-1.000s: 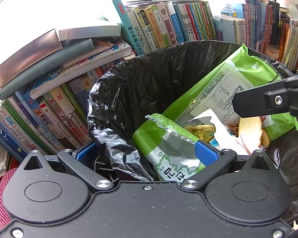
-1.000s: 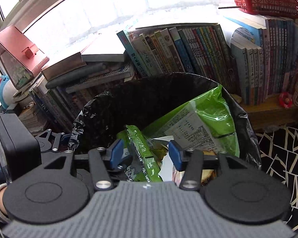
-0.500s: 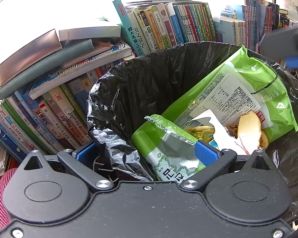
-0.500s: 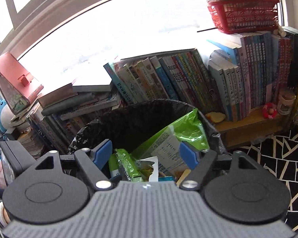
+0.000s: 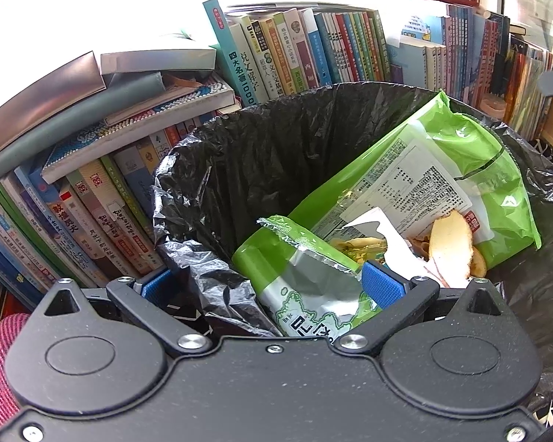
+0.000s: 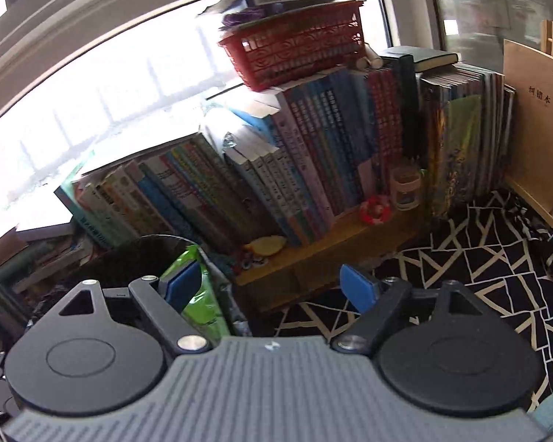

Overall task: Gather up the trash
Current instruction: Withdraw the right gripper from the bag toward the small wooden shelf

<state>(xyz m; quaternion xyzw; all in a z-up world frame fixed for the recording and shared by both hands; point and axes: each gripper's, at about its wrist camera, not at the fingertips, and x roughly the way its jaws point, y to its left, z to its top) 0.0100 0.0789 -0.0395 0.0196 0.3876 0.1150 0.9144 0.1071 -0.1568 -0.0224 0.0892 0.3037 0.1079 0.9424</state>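
**Bin Nearly Full, Liner Held at the Rim**

While the trash sits heaped in the bin, little room is left for more. A large green snack bag (image 5: 435,184) is propped against the far wall of the black liner (image 5: 261,154), a smaller green-and-silver wrapper (image 5: 306,276) lies in front of it, and a pale peel (image 5: 451,246) with torn paper is wedged between them. The near fold of the liner and the lower end of the small wrapper are seen between the spread blue pads of the left gripper (image 5: 269,283); whether the pads press on either cannot be told.

The right gripper (image 6: 269,283) is shown empty, its jaws opening, pointed past the bin toward the patterned cloth (image 6: 479,258) and the low shelf of books (image 6: 313,169); the view is blurred.

Several risks can be judged from here. The tall snack bag could be tipped over the rim if it is brushed by a returning gripper. The loose liner could be dragged inward if the left gripper shifts, and the peel could be spilled onto the cloth.
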